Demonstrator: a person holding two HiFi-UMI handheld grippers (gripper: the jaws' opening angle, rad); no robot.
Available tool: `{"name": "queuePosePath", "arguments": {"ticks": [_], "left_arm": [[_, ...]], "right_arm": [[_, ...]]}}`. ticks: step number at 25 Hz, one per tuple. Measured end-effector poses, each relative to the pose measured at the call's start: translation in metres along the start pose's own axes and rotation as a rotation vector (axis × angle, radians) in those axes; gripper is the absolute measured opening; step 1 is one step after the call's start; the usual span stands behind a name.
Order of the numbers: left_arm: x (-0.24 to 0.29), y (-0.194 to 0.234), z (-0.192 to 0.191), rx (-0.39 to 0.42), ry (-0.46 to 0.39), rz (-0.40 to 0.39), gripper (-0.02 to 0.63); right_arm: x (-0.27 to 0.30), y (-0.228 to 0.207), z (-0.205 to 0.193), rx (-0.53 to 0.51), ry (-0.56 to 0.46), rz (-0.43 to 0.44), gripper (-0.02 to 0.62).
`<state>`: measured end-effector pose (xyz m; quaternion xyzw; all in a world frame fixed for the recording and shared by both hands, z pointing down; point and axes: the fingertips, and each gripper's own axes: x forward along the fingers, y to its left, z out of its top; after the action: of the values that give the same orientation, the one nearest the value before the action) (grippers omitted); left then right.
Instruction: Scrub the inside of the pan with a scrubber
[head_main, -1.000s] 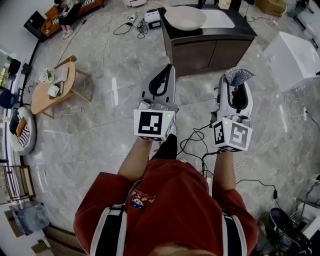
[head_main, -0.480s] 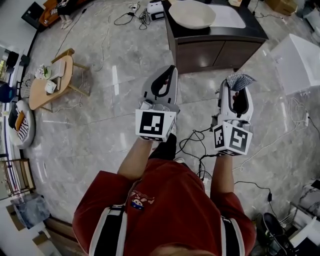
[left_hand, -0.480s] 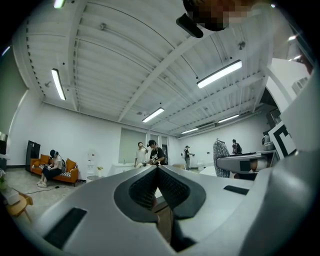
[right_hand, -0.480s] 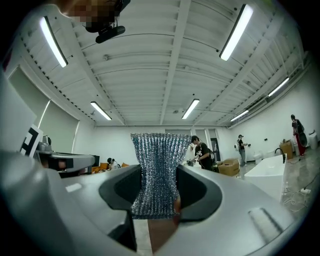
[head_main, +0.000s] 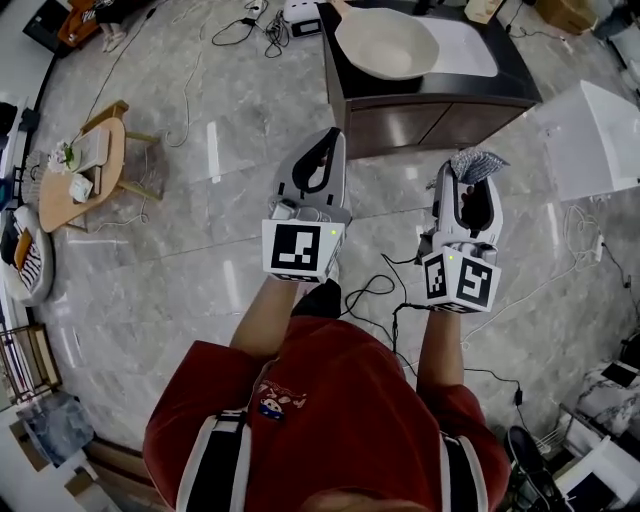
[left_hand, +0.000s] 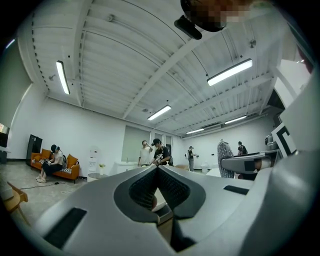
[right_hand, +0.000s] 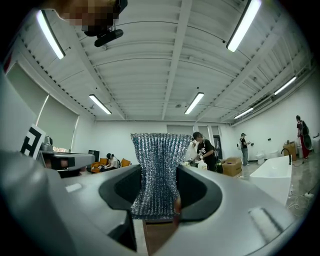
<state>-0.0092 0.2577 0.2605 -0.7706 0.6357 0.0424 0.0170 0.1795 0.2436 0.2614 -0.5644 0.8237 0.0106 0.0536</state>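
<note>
Pan (head_main: 385, 42) sits at 11 o'clock from our right gripper (head_main: 468, 172), which pinches the scrubber (head_main: 478, 158); our left gripper (head_main: 332, 138) is closed, empty.

Through the head view I see a grey marble floor (head_main: 200, 260). A dark cabinet (head_main: 430, 120) with brown doors stands near the top edge, and a white mat (head_main: 462, 45) lies on it. Black cables (head_main: 395, 308) run loose over the floor. At the left stands a small wooden table (head_main: 90, 170) with a few small things on it, and at the right a white block (head_main: 590, 140). In the left gripper view I see an orange sofa (left_hand: 70, 172) by the far wall with people sitting on it. Several other people (left_hand: 160, 152) stand further in. Long lamps (left_hand: 230, 72) are lit on the ceiling. The right gripper view shows a cardboard box (right_hand: 232, 166).
</note>
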Motion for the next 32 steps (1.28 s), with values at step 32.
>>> {"name": "queuePosePath", "arguments": {"ticks": [32], "left_arm": [[0.215,0.043,0.018,0.089,-0.035,0.004,0.006]], "right_arm": [[0.215,-0.084,0.001,0.053,-0.073,0.031,0.219]]}}
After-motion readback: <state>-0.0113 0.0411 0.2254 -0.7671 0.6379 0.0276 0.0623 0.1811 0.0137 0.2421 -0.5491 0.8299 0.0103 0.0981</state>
